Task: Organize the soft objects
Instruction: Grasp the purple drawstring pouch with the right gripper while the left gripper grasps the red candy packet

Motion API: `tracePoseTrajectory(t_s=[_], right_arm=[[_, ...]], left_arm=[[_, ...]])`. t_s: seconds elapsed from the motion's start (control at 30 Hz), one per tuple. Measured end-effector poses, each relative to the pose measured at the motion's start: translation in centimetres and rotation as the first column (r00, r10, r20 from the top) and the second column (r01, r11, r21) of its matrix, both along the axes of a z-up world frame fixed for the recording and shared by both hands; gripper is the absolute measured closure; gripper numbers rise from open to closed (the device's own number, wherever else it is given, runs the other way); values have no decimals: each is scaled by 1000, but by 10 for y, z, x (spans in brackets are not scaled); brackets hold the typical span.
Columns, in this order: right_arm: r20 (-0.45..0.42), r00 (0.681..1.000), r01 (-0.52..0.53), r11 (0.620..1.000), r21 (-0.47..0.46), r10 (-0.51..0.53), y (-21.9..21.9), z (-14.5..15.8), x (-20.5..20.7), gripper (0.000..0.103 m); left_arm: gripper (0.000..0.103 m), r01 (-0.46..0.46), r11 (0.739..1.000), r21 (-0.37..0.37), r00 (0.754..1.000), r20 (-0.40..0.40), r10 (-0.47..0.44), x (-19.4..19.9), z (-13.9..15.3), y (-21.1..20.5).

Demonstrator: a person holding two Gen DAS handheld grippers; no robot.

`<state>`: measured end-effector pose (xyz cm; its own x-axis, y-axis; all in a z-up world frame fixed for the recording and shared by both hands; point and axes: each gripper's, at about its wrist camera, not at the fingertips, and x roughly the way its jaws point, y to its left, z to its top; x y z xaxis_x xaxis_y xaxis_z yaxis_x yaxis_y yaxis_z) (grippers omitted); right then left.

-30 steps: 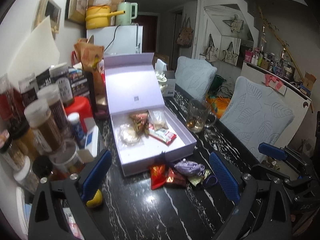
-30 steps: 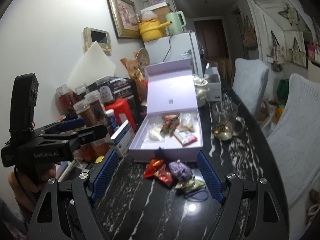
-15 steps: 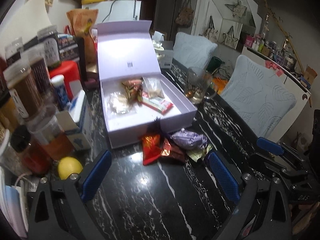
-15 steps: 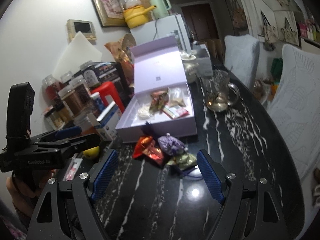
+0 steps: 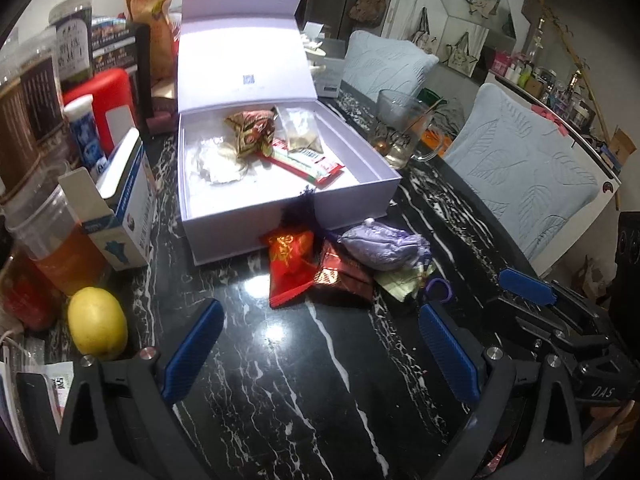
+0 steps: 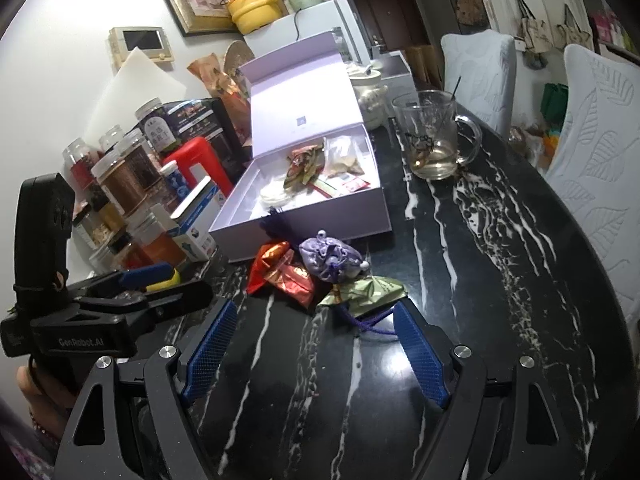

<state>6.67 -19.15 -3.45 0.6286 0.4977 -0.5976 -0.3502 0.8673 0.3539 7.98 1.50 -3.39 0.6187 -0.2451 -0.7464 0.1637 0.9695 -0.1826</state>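
Both grippers hang over the black marble table point(image 5: 304, 400), jaws spread wide and grasping nothing: the left gripper point(image 5: 320, 348) and the right gripper point(image 6: 316, 352) each frame bare stone. The soft things sit in a small heap just beyond them, touching the front wall of the open lilac box point(image 5: 352, 148): a red packet point(image 5: 289, 264), a foil packet point(image 5: 344, 276), a purple pouch point(image 6: 330, 260) and a green sachet point(image 6: 368, 292) with a cord at the right gripper's 12 o'clock. Best, I judge, to take the pouch first, pinching its bunched body, not the cord, then lift clear over the box wall. Room is free at 3 o'clock; at 9 o'clock a lemon point(image 5: 98, 328), a carton point(image 5: 120, 208) and jars crowd close, and a glass mug point(image 6: 434, 136) stands at 1 o'clock.
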Motion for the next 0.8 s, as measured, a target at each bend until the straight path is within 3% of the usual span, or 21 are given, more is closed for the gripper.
tracePoseTrajectory(t_s=[0.5, 0.8], right_arm=[[-66, 997, -51, 998, -45, 48, 22, -26, 60, 23], [-108, 989, -108, 992, -66, 101, 43, -40, 92, 37]], left_arm=[[3, -44, 999, -21, 997, -59, 42, 41, -19, 18], [3, -68, 998, -18, 994, -90, 66, 57, -28, 25]])
